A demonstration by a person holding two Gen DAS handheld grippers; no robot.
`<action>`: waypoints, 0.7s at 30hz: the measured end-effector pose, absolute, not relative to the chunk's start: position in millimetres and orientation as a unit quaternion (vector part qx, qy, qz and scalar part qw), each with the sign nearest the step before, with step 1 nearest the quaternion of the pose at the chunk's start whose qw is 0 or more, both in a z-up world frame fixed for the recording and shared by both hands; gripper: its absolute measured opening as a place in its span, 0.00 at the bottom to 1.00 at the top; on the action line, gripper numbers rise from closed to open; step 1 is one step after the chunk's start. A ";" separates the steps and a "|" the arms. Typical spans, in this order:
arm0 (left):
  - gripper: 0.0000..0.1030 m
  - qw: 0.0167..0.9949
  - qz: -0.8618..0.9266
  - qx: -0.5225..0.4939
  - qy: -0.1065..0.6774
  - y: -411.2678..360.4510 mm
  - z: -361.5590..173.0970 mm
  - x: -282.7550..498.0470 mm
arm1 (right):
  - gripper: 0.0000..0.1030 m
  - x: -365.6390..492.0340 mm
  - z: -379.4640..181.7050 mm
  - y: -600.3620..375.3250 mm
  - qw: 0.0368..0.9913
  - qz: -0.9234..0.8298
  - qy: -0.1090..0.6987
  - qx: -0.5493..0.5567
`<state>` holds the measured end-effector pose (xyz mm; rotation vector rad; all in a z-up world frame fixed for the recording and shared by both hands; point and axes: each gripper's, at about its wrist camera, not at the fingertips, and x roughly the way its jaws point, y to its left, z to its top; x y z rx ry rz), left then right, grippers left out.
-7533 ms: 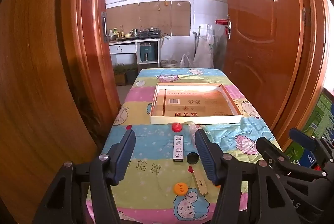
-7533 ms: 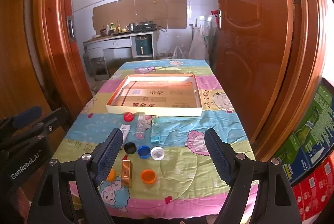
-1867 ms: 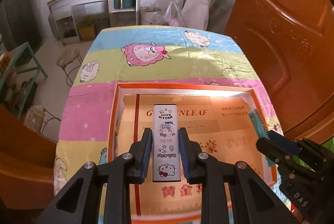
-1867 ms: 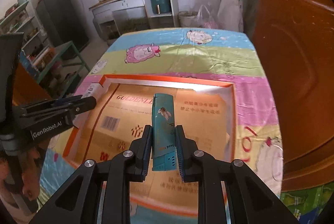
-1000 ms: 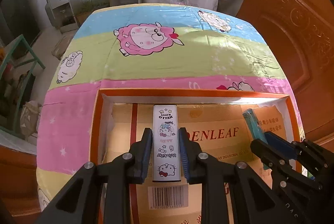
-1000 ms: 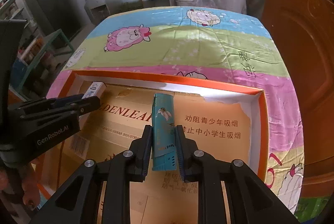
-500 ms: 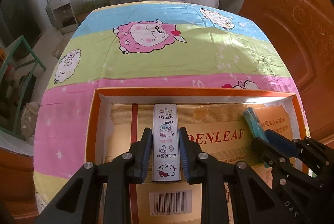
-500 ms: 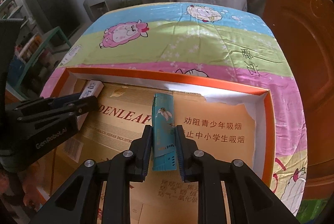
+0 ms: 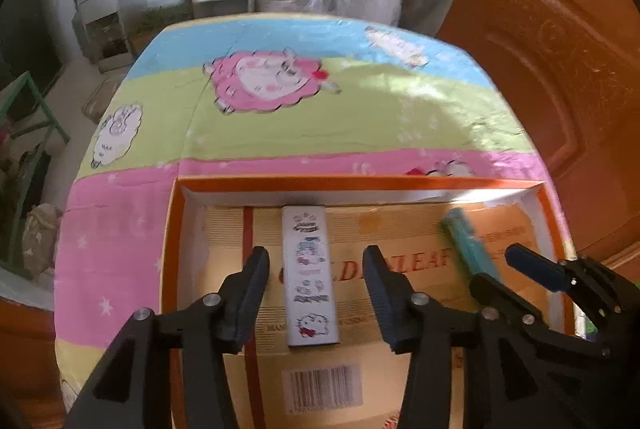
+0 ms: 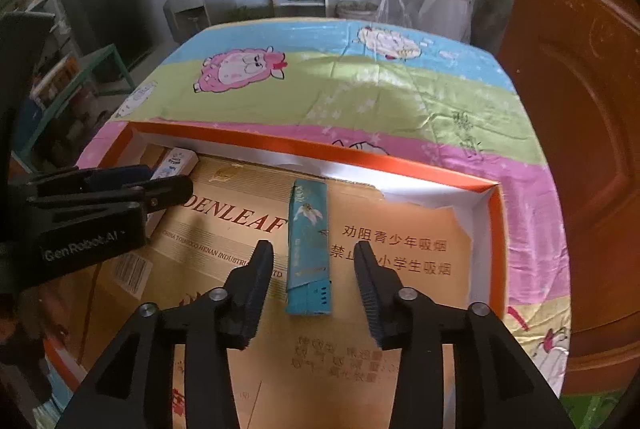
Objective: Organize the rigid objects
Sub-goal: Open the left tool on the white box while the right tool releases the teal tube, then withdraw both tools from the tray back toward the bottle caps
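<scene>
Your left gripper [image 9: 316, 293] has just been opening, its jaws clear of the white cartoon-printed box [image 9: 310, 275] lying between them in the orange-rimmed tray [image 9: 360, 183], on "GOLDENLEAF" cardboard. Your right gripper [image 10: 314, 279] likewise released the teal box [image 10: 308, 249], right of it.

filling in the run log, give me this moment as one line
left claw: opening, white box released | right claw: opening, teal box released | both in tray

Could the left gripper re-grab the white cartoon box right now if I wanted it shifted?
Probably yes. The left gripper has just opened; the white cartoon box lies flat in the orange tray between its parted jaws, nothing covering it.
</scene>
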<state>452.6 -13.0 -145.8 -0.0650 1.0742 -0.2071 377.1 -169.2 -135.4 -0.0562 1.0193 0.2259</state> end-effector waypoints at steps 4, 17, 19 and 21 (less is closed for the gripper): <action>0.48 0.875 -0.102 -0.031 0.472 -7.8 -121.5 434.9 | 0.45 363.8 -123.1 -174.6 0.872 0.114 0.476 -0.029; 0.48 0.906 -0.136 -0.073 0.395 5.3 -61.9 348.8 | 0.45 273.0 -81.2 -196.9 0.890 0.132 0.435 0.040; 0.48 0.911 -0.138 -0.066 0.384 4.8 -52.4 337.2 | 0.45 259.9 -73.5 -195.3 0.893 0.134 0.428 0.039; 0.48 0.913 -0.143 -0.066 0.377 6.1 -45.1 328.5 | 0.45 250.2 -65.2 -194.4 0.897 0.132 0.421 0.039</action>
